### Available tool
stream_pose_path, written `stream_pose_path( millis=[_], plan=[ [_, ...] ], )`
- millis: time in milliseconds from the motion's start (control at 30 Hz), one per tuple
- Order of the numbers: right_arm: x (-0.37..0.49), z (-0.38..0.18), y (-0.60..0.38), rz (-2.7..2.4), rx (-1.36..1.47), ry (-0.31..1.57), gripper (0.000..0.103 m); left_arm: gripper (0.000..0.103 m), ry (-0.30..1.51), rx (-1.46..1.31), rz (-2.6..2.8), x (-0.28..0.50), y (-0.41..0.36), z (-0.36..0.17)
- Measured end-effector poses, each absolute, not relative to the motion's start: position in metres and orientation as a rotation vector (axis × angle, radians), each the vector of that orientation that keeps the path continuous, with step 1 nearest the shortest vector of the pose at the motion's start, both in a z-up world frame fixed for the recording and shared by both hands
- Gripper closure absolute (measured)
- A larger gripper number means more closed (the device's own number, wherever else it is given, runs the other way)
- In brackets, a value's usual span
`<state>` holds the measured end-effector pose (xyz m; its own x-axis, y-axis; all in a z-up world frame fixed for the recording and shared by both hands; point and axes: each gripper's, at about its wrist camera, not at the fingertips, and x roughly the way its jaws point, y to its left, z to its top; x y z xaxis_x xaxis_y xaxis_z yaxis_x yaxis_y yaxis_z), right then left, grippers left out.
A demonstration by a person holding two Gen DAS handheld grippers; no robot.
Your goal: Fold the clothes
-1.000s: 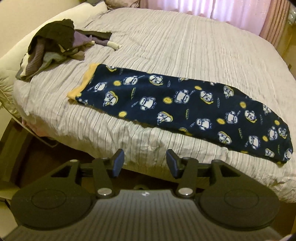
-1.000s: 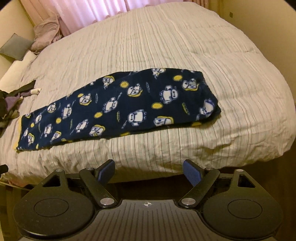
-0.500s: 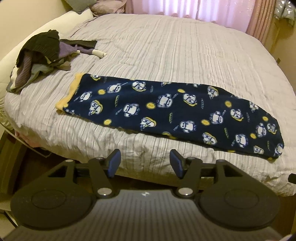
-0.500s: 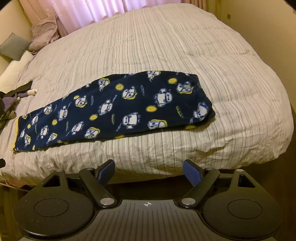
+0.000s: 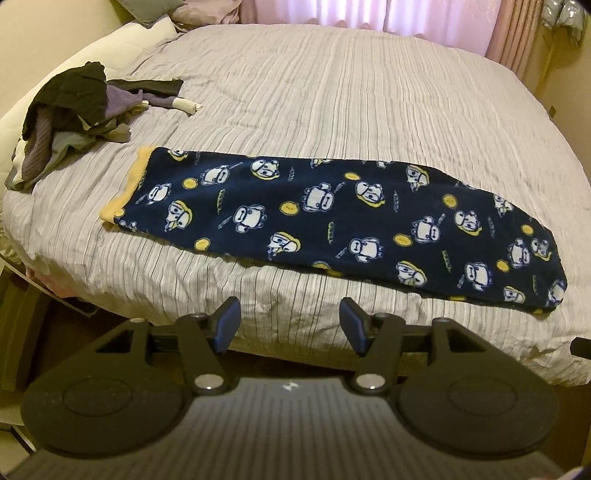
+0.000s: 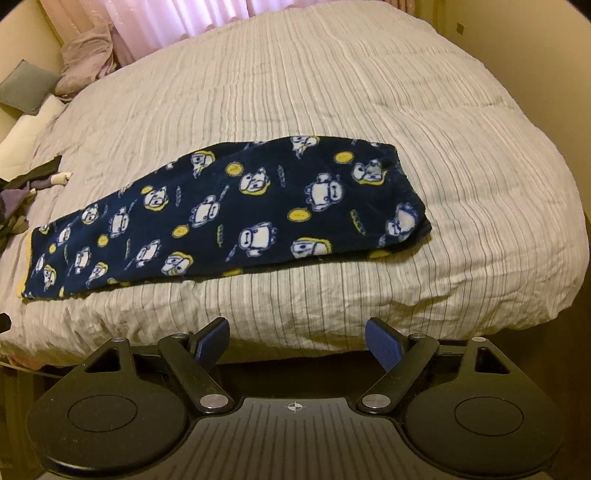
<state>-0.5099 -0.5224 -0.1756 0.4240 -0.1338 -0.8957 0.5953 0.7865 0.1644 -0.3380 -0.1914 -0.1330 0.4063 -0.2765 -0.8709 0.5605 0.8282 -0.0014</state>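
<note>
Navy fleece pants (image 5: pixel 332 221) with a white-and-yellow cartoon print lie folded lengthwise, flat along the near edge of the striped bed. The yellow cuff (image 5: pixel 127 188) is at the left end. They also show in the right wrist view (image 6: pixel 229 218), waist end to the right. My left gripper (image 5: pixel 290 325) is open and empty, off the bed's near edge, in front of the pants' middle. My right gripper (image 6: pixel 297 341) is open and empty, also off the near edge, below the waist half.
A heap of dark and purple clothes (image 5: pixel 74 110) sits at the bed's left side, also in the right wrist view (image 6: pixel 22 184). Pillows (image 6: pixel 26 88) lie at the head. The grey striped duvet (image 5: pixel 332 92) stretches beyond the pants. Pink curtains (image 5: pixel 369 14) hang behind.
Both grippers have drawn back and risen a little from the bed, so the pants sit lower and farther in view. The pants have not moved. Both jaws stay open.
</note>
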Motion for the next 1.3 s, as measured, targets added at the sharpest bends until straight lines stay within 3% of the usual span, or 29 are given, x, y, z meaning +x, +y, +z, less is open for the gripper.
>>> stream_pose_path(
  millis=[333, 600, 800, 1033, 1300],
  plan=[
    [-0.475, -0.195, -0.536, -0.522, 0.563, 1.017, 0.019, 0.042, 1.037, 0.340, -0.621, -0.291, -0.230, -0.147],
    [-0.456, -0.257, -0.551, -0.616, 0.622, 0.917, 0.019, 0.044, 1.031, 0.305, -0.802, -0.248, -0.289, -0.233],
    [-0.450, -0.308, -0.552, -0.622, 0.537, 0.659, 0.019, 0.050, 0.936, 0.256, -0.901, -0.218, -0.305, -0.304],
    [-0.455, -0.360, -0.527, -0.658, 0.461, 0.475, 0.019, 0.050, 0.864, 0.161, -0.887, -0.215, -0.253, -0.355],
    [-0.507, -0.351, -0.450, -0.712, 0.531, 0.412, 0.019, 0.048, 0.800, -0.016, -0.815, -0.224, -0.117, -0.340]
  ],
)
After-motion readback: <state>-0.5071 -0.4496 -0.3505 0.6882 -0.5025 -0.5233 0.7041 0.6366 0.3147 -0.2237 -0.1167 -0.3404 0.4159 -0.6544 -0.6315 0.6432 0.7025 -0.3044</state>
